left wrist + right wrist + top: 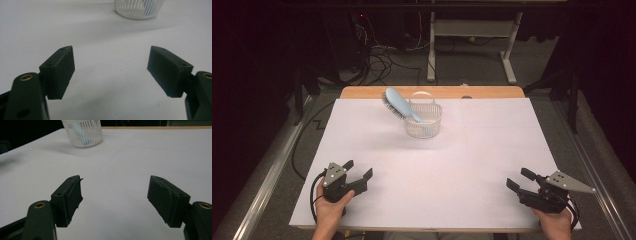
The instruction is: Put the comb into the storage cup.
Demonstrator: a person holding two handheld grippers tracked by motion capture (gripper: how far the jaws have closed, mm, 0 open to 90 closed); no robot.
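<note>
Fingers spread, basket far, table edge near.

Pale blue hairbrush in a white slatted basket — white table cover, tan wooden edge, black grippers.

From my remote seat I see a dark room, grey floor, tangled cables and a white desk frame behind the white-covered table.
</note>
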